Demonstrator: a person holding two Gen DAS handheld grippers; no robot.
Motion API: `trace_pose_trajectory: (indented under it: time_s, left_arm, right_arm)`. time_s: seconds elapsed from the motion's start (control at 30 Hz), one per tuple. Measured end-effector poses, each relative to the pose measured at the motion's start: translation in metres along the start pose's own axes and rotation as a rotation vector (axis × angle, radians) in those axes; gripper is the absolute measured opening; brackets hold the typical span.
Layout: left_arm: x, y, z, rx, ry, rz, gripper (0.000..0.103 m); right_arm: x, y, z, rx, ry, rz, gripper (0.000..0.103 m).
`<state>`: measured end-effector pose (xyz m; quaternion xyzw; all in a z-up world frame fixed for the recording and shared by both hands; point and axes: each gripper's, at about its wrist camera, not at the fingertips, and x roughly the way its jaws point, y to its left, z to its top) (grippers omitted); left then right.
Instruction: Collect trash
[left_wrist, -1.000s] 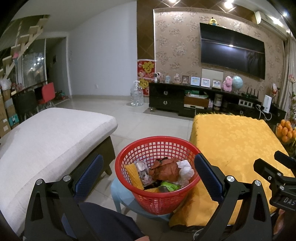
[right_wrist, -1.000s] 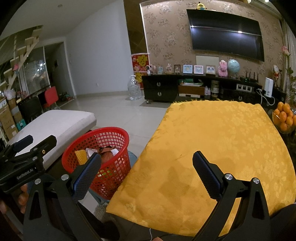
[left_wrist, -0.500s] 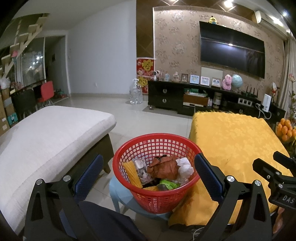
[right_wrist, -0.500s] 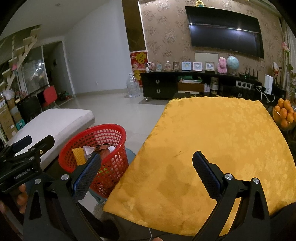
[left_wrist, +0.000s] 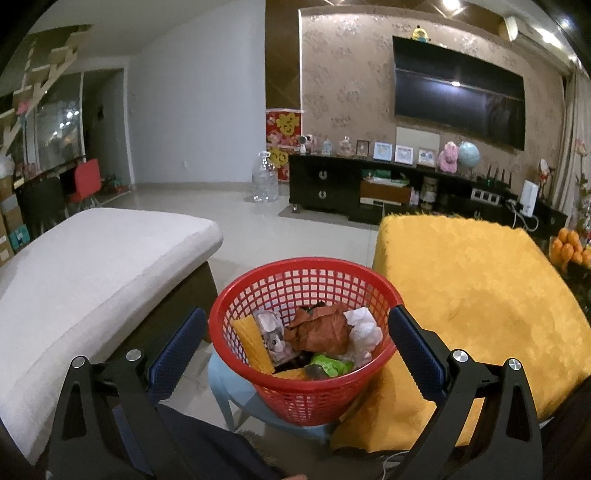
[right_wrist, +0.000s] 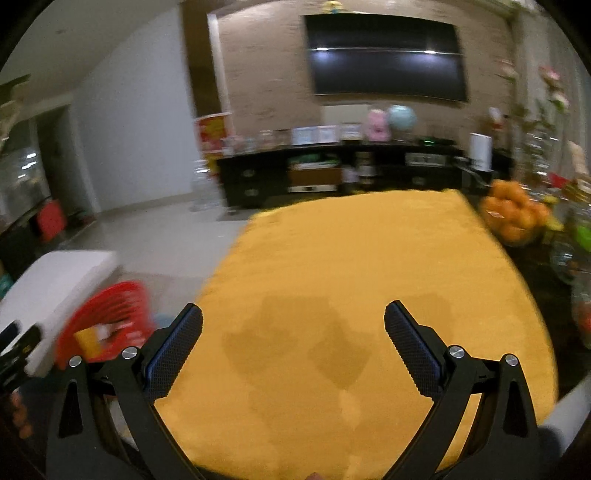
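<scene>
**Desk:** What do we say is in the picture?

**Photographer:** A red mesh wastebasket (left_wrist: 303, 332) on a pale blue plastic stool (left_wrist: 236, 391), standing between the corner of a white cushioned bench (left_wrist: 92, 266) and the near left corner of a table under a yellow cloth (left_wrist: 480, 295). It holds the collected trash: a crumpled brown paper wrapper (left_wrist: 321, 326), white tissue (left_wrist: 364, 326), a yellow corrugated piece (left_wrist: 251, 341), a clear plastic packet (left_wrist: 271, 334) and a green scrap (left_wrist: 328, 365).

**Desk:** And the tools?

**Photographer:** The left gripper (left_wrist: 295, 343) hangs directly over the basket, jaws spread wide and nothing between them; the basket's rim fills the gap between its blue pads. The right gripper (right_wrist: 293, 339) is over the near part of the yellow cloth, likewise spread and empty. That view is smeared by motion.

**Desk:** Which hand is closer to the basket?

**Photographer:** The left, plainly. From the right gripper the basket (right_wrist: 107, 325) lies off to the left, past the table's left edge and lower than the cloth.

**Desk:** Any trash left on the table?

**Photographer:** None that I can make out on the cloth in either view. Beyond the right edge sits a bowl of oranges (right_wrist: 513, 218), not rubbish. My reading: the collecting looks finished or close to it, and any further piece would have to travel leftwards off the table's edge to reach the basket.
</scene>
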<state>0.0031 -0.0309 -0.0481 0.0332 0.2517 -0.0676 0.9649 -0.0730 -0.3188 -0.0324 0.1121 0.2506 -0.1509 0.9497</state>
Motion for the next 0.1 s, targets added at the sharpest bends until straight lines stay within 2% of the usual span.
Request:
trace_pose_trajectory:
  time_s: [0.1]
  left_arm:
    - [0.01,-0.001,0.002,0.004,0.017,0.007,0.095]
  right_arm:
    - [0.011,-0.063,0.016,0.025,0.012,-0.126,0.096]
